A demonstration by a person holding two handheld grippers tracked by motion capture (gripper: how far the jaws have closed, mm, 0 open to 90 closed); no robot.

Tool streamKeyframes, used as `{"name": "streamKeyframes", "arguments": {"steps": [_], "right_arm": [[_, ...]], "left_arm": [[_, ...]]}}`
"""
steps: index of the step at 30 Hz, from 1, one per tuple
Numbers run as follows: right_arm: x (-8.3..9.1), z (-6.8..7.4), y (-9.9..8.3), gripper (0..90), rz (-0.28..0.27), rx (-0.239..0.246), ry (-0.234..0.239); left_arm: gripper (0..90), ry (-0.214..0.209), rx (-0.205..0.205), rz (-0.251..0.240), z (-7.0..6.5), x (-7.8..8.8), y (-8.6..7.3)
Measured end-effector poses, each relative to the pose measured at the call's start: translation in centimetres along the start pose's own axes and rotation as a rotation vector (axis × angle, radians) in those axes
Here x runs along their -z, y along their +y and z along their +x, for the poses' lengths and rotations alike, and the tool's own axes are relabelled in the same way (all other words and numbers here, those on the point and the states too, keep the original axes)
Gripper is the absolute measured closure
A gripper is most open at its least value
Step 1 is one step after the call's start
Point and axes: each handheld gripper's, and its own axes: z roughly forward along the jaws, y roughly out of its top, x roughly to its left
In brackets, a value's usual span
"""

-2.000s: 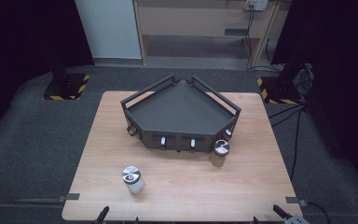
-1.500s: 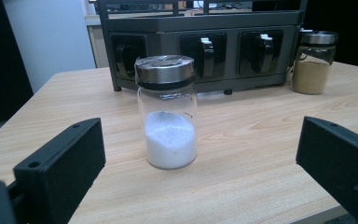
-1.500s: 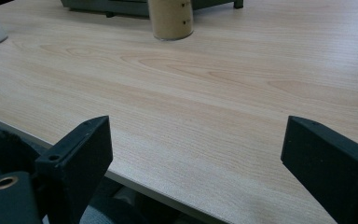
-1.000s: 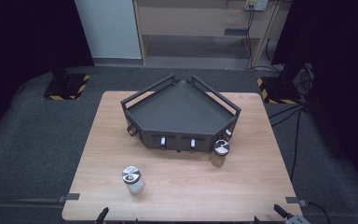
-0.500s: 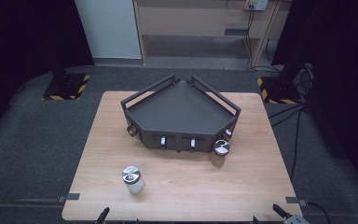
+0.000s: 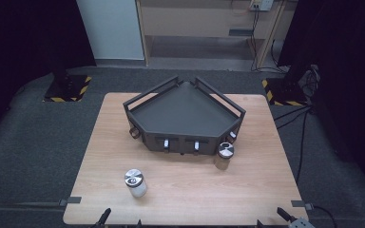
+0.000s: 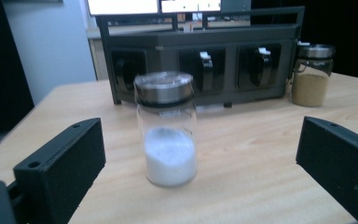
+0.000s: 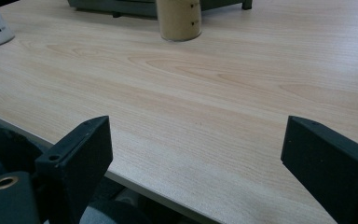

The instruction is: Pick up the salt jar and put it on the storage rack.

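A glass jar of white powder with a metal lid stands near the table's front left. In the left gripper view this white-powder jar is upright a short way ahead, between the lines of the two jaws and untouched. My left gripper is open and empty, its tip at the table's front edge. A jar of brown powder stands against the dark rack's right front corner. My right gripper is open and empty over the front edge, with the brown jar far ahead.
The dark corner-shaped rack has a row of front slots with metal clips and fills the back half of the wooden table. Bare wood lies between the two jars. Grey carpet surrounds the table, and cables run at the right.
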Motion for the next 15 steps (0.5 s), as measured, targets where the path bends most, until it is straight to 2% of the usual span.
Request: {"name": "streamKeyframes", "arguments": {"steps": [1, 3, 5, 7, 8, 10, 11, 12, 15], "right_arm": [[0.0, 0.0, 0.0, 9.2, -0.006, 0.000, -0.001], [0.0, 0.0, 0.1, 9.2, -0.012, 0.003, -0.001], [0.0, 0.0, 0.1, 9.2, -0.014, 0.000, -0.002], [0.0, 0.0, 0.2, 9.2, -0.019, 0.001, 0.003], [0.0, 0.0, 0.3, 9.2, -0.019, 0.002, 0.003], [0.0, 0.0, 0.3, 9.2, -0.024, 0.002, 0.004], [0.0, 0.0, 0.3, 9.2, -0.024, 0.002, 0.004], [-0.1, 0.1, 0.4, 9.2, -0.026, 0.003, 0.008], [-0.2, 0.1, 0.5, 9.2, -0.025, 0.008, 0.013]], "left_arm": [[0.2, 0.000, -0.003, -0.006, 0.0, 0.0, 0.1], [0.2, -0.019, 0.025, -0.007, -0.1, -0.2, 0.3], [0.2, -0.025, 0.032, -0.002, 0.0, -0.4, 0.3], [0.2, -0.016, 0.033, 0.002, 0.2, -0.9, 0.5], [0.2, 0.006, 0.029, 0.014, 0.3, -1.6, 0.7], [0.2, 0.021, 0.021, 0.029, 0.4, -2.2, 0.8], [0.2, 0.021, 0.021, 0.029, 0.4, -2.2, 0.8], [0.2, 0.025, 0.020, 0.049, 0.6, -3.1, 0.8], [0.2, 0.030, 0.009, 0.054, 0.6, -3.7, 0.7]]}}
